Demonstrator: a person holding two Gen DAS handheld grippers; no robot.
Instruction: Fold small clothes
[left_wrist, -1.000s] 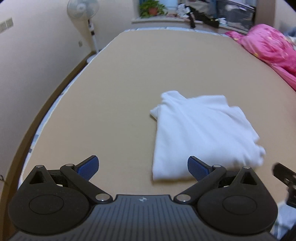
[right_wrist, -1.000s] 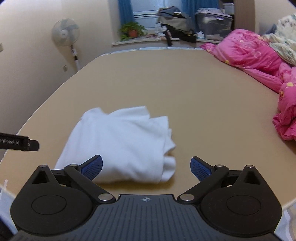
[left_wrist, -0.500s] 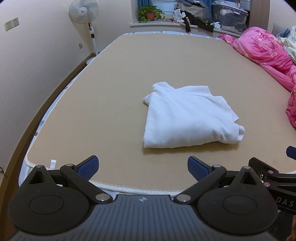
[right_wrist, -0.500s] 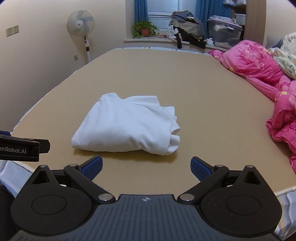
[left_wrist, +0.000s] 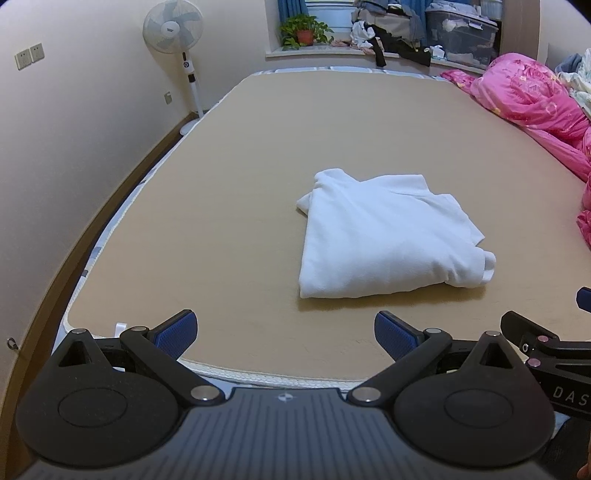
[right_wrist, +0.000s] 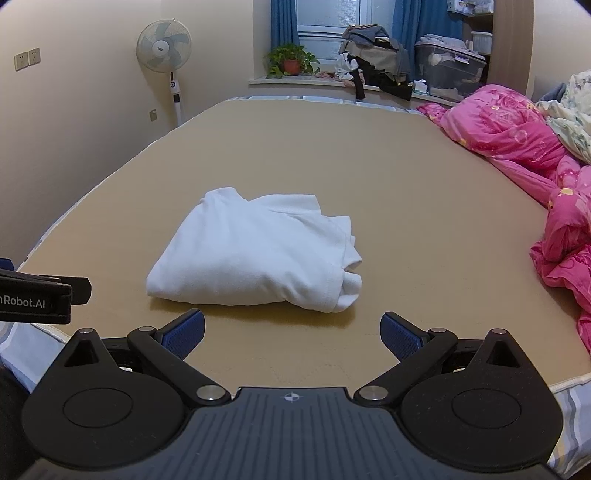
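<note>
The folded white cotton garment (left_wrist: 388, 236) is seen at frame centre, both the left gripper (left_wrist: 284, 332) and right gripper (right_wrist: 291, 332) are spread empty, folding is judged finished, and only setting aside is called for.

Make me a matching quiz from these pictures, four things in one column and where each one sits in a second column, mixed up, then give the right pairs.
Things:
1. folded white garment
2. pink quilt
3. standing fan
4. potted plant

Places:
A. on the window ledge
B. on the floor by the left wall
C. middle of the tan mat
D. heaped along the bed's right side

Pairs: 1-C, 2-D, 3-B, 4-A
</note>
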